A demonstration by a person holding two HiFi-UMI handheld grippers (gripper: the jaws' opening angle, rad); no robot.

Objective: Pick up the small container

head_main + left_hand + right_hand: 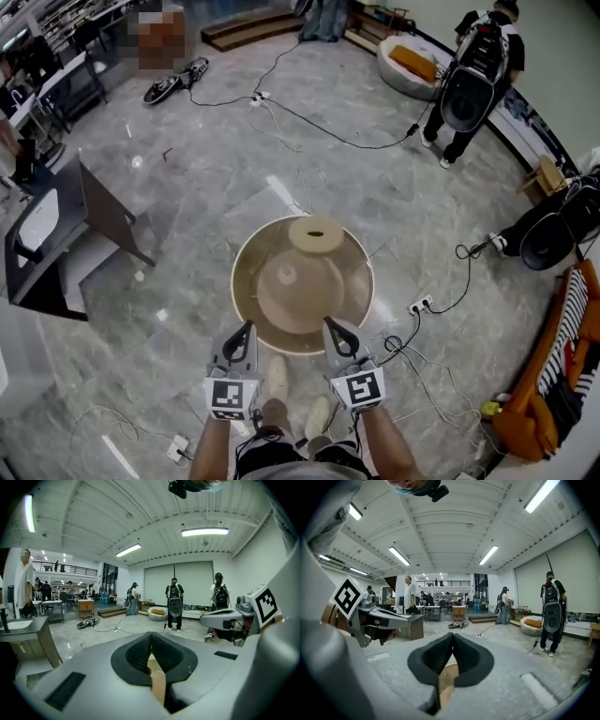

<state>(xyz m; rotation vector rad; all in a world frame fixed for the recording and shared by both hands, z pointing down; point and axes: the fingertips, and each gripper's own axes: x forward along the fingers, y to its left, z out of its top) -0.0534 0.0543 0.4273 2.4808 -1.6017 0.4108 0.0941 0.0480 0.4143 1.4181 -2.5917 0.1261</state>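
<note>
A small round beige container (315, 234) with a dark slot in its top sits at the far side of a round beige table (246, 302). Nearer me on that table rests a wider beige dome-shaped piece (298, 292). My left gripper (247, 327) and right gripper (329, 324) hover side by side over the table's near edge, well short of the container. Both are shut with nothing between the pads. In the left gripper view the left gripper (151, 637) has its black pads pressed together, and so does the right gripper (453, 638) in the right gripper view. Neither gripper view shows the container.
Cables and a power strip (420, 305) trail over the grey marble floor. A dark desk (58, 234) stands at left, an orange sofa (553, 394) at right. A person with a backpack (476, 77) stands far right by a white cushion bed (409, 62).
</note>
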